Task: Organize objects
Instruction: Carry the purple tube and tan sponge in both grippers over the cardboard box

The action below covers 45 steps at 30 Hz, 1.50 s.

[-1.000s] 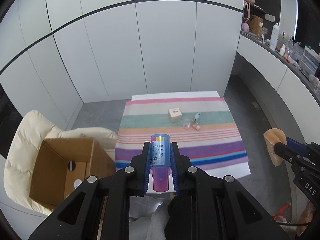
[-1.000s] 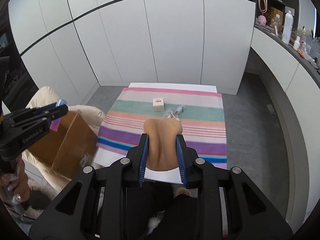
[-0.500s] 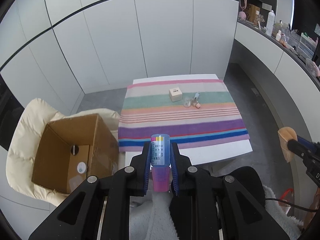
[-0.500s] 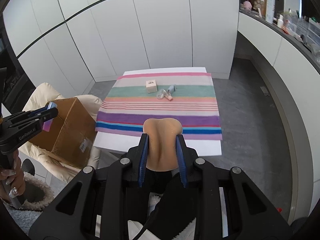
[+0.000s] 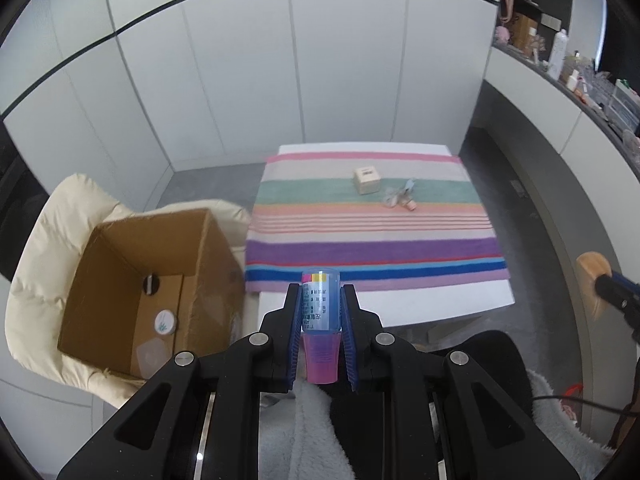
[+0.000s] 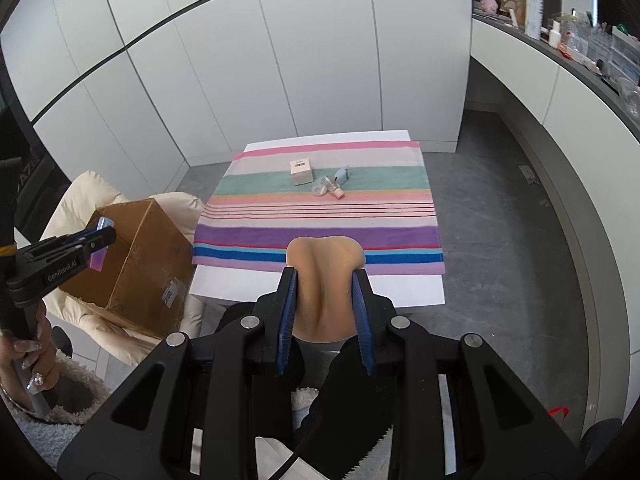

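Note:
My left gripper is shut on a blue and pink tube, held in the air in front of the table and right of an open cardboard box. My right gripper is shut on a soft beige sponge, held in front of the table's near edge. On the striped cloth lie a small beige carton and a few small bottles. The box also shows in the right wrist view, with my left gripper over it.
The box sits on a cream padded chair left of the white table and holds a round white jar. A cluttered counter runs along the right wall. White cabinet doors stand behind the table.
Both grippers have pulled back and up from the table, each still holding its item. The left gripper has shifted toward the box, which now shows larger and closer.

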Tool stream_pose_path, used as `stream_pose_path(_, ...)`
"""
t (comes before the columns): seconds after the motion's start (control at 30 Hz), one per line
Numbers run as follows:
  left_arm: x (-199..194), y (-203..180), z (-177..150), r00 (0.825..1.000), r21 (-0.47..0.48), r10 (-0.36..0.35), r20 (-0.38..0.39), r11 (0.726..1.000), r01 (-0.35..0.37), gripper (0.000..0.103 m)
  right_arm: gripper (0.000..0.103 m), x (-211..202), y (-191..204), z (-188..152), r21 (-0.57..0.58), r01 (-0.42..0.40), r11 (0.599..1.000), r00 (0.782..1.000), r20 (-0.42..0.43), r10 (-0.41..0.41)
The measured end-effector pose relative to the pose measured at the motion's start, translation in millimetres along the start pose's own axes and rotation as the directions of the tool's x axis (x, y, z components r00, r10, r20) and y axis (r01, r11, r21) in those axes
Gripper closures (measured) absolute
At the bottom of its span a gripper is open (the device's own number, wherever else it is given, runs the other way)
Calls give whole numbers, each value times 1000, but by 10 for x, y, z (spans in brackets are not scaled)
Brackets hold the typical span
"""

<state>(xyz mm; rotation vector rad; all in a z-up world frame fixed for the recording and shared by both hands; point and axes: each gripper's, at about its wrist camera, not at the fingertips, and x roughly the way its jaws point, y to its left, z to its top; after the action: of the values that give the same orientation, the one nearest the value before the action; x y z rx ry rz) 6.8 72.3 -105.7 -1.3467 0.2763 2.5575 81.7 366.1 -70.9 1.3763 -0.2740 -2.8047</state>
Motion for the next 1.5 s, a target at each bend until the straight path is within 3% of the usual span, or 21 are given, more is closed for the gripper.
stream_pose_path(0.27,68,684,-242,996,-114,76,-37,990,-80,84,75,288,520,102,-89,-80,993,996,-51,76)
stream_pose_path(0.5,-74,1351,-500,987,-244,153,-51,956,-161,84,75,534,1232,119,-215,-191,958,979,-109,170)
stream_pose_path(0.9,-311,2218,-1055,959,-411,263,-109,866,-284,84,75,778,2494,-115,-397,-377,837,923,-234,304)
stream_pose_path(1.17,-385,2489,-1218,944,-460,306,-121,826,-326,84,75,858,3073,-269,-465,-455,759,888,-299,349)
stream_pose_path(1.4,-268,2533,-1026,939,-430,337,-70,839,-333,84,75,1042,3428,-297,-505,-464,728,883,-334,331)
stream_pose_path(1.5,-129,2602,-856,946,-420,318,-55,853,-311,84,75,1159,3583,-290,-523,-460,718,885,-341,318)
